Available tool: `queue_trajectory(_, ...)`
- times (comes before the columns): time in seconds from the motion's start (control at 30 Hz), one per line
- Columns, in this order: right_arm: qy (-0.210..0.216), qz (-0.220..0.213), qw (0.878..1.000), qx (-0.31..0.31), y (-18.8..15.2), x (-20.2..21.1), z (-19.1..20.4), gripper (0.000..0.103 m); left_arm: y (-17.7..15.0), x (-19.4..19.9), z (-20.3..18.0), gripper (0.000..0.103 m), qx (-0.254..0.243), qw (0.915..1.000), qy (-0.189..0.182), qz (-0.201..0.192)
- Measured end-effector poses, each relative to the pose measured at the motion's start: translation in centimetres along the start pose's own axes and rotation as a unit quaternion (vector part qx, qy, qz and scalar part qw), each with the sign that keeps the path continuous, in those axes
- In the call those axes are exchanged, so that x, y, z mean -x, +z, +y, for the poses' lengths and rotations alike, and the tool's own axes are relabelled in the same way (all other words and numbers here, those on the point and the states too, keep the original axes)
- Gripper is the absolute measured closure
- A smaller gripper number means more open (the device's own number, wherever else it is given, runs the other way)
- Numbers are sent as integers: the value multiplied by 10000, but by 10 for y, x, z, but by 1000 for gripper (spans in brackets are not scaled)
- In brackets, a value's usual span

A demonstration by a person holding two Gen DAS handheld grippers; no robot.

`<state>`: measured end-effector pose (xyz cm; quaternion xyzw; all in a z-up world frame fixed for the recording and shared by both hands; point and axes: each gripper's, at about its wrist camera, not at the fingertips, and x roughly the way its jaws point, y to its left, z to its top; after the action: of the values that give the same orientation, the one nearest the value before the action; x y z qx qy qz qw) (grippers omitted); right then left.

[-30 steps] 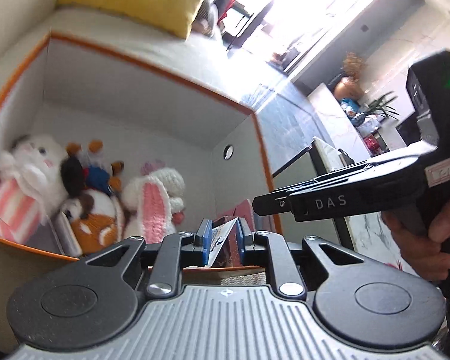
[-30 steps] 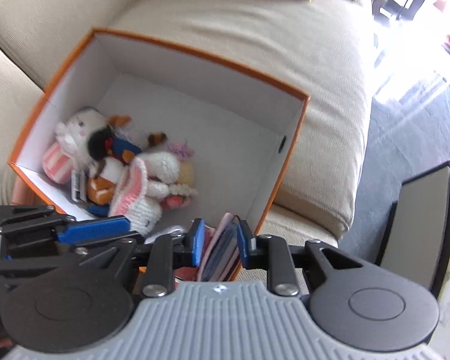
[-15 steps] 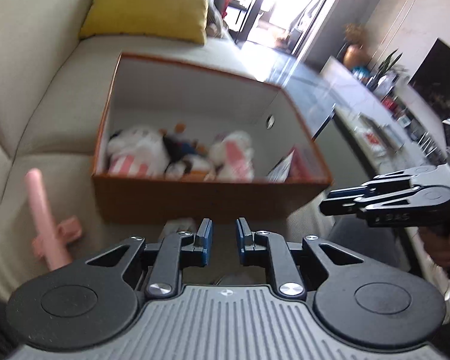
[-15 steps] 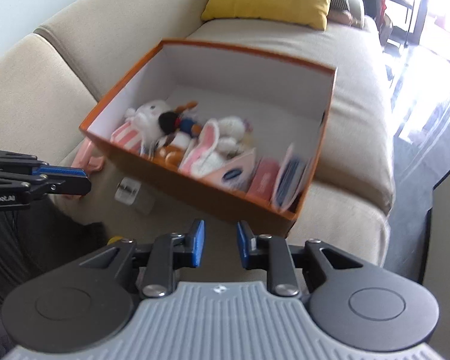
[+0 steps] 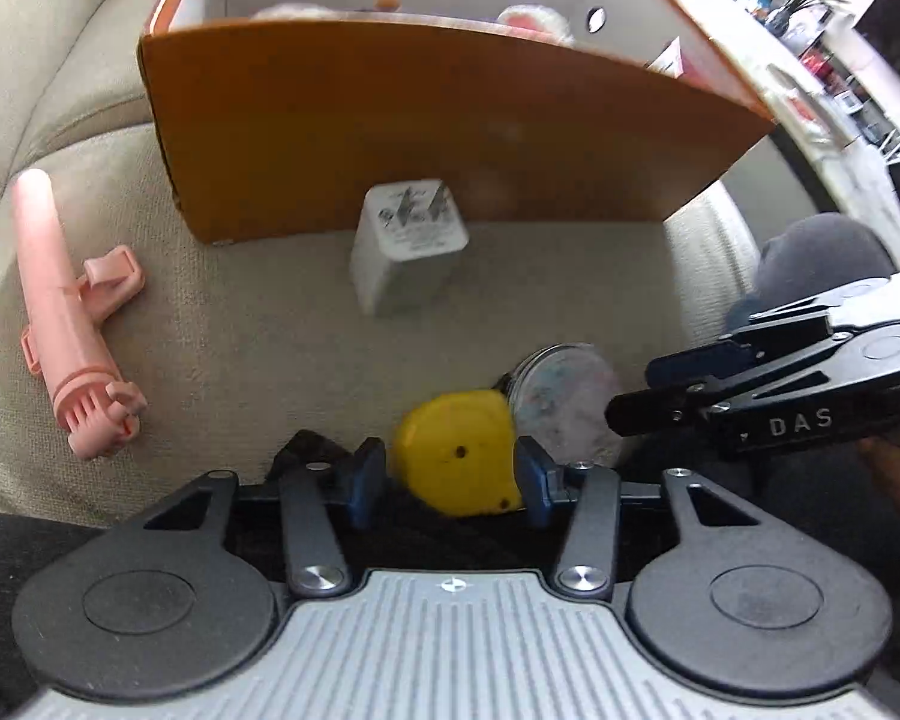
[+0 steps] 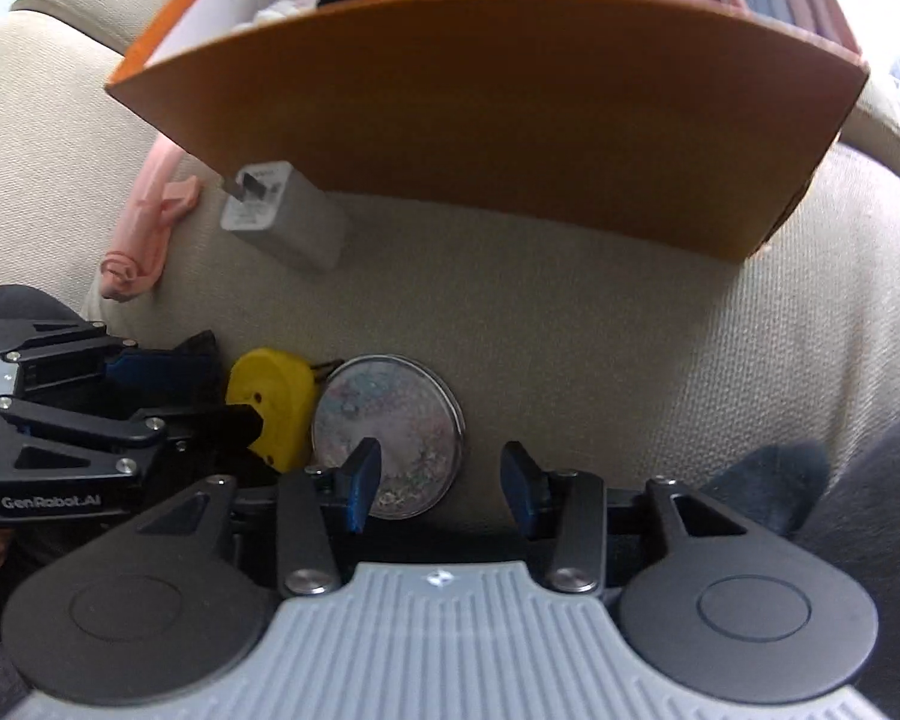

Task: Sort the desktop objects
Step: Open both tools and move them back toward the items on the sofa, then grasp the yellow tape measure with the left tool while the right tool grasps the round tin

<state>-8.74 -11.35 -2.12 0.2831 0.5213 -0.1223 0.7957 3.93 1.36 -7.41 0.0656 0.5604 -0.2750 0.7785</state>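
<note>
At far left of the left wrist view, a pink plastic wand-shaped tool [image 5: 69, 324] lies on the beige woven sofa cushion [image 5: 240, 324]. Toward the centre, a white cube-shaped wall charger [image 5: 405, 246] rests just in front of the orange cardboard box [image 5: 420, 120], where pink-and-white plush toys [image 5: 534, 21] peek over the rim at the top of the frame. At lower centre, the left gripper [image 5: 453, 477] has its jaws spread wide on either side of a yellow rounded plastic object [image 5: 459, 456], without visibly clamping it. Just right, touching the yellow piece, lies a round glass-faced disc with a pastel pattern [image 5: 564, 396]. In the right wrist view, the right gripper [image 6: 441, 480] hovers low at the disc's right side, jaws apart and empty.
</note>
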Motion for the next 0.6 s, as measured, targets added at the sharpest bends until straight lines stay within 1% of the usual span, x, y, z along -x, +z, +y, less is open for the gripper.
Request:
queue_trajectory(0.13, 14, -7, 10000, -83, -2, -8, -1, 56, -1, -5, 4, 48, 135, 9999, 52, -2)
queue_trajectory(0.17, 38, -14, 9999, -95, -2, -9, -1, 55, -1, -6, 5, 48, 166, 9999, 42, -6)
queue_trajectory(0.27, 63, -28, 9999, -107, -4, -12, 0, 53, -1, -9, 10, 46, 268, 9996, -40, -32)
queue_trajectory(0.37, 109, -84, 9998, -139, -9, -14, 1, 48, -2, -10, 14, 44, 336, 9993, -131, -46)
queue_trajectory(0.4, 112, -98, 9998, -130, -5, -15, -2, 46, -2, -10, 17, 43, 372, 9991, -187, -67)
queue_trajectory(0.5, 96, -131, 9998, -91, -5, -16, -1, 44, -4, -12, 21, 41, 443, 9985, -293, -115)
queue_trajectory(0.53, 83, -143, 9998, -88, -5, -16, -1, 44, -3, -12, 21, 42, 429, 9986, -277, -121)
queue_trajectory(0.57, 90, -147, 9998, -86, -5, -16, -1, 48, -4, -11, 20, 43, 427, 9986, -279, -136)
queue_trajectory(0.6, 123, -185, 9997, -129, -5, -15, -1, 59, -5, -10, 21, 48, 441, 9984, -313, -154)
